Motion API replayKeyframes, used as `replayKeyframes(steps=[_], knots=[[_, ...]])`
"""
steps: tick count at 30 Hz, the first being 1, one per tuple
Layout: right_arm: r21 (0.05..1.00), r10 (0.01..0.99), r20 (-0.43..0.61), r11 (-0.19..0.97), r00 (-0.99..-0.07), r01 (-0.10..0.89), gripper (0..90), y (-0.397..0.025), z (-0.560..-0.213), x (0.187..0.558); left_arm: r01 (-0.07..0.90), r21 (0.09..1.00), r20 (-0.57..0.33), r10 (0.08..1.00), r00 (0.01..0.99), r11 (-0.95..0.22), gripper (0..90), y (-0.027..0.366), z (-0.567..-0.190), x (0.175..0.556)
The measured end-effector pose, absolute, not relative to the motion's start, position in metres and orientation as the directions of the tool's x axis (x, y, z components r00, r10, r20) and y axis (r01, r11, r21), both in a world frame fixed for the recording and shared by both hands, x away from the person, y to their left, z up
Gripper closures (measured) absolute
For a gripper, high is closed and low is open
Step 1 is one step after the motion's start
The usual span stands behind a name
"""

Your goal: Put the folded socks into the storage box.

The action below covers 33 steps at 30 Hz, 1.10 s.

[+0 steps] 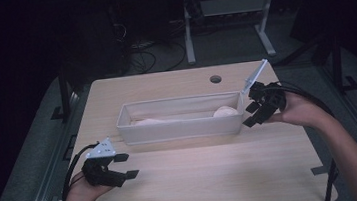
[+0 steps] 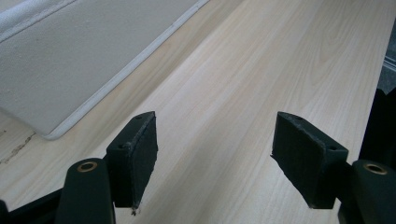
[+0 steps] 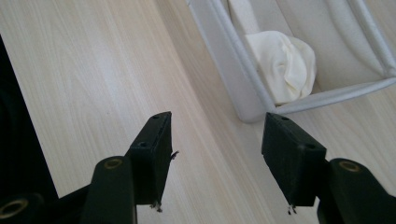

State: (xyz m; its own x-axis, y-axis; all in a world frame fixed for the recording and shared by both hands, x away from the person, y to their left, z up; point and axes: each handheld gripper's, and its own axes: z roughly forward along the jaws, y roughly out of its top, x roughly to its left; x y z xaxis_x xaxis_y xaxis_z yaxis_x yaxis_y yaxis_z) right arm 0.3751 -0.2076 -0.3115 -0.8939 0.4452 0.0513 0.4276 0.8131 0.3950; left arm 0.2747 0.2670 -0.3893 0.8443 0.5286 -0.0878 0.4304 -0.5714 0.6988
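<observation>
Item: long, shallow fabric bin (image 1: 179, 128), pale grey, soft-walled with a rolled rim, standing lengthwise across the centre of the high view on a light wood-grain bench (image 1: 214, 177). Contents: a crumpled white cloth (image 1: 225, 111) at the bin's right end; a second pale bundle (image 1: 151, 121) toward its left, detail unclear.

Right gripper (image 1: 254, 114): centre right of the frame, just beside the bin's right end, jaws spread and holding nothing; its own view shows the bin corner (image 3: 250, 109) and white cloth (image 3: 285, 65) at upper right.

Left gripper (image 1: 125, 166): lower left of the frame, near the bin's left front corner, released, jaws wide apart over bare bench
</observation>
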Motion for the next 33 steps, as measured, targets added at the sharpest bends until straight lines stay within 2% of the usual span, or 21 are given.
replayKeyframes(steps=[33], knots=[[0.432,0.445,0.106,0.785,-0.889,0.445,40.3,-0.217,-0.348,0.357,0.433,0.698,-0.081,0.537,0.839,-0.571,30.2,0.27,-0.388,0.273]])
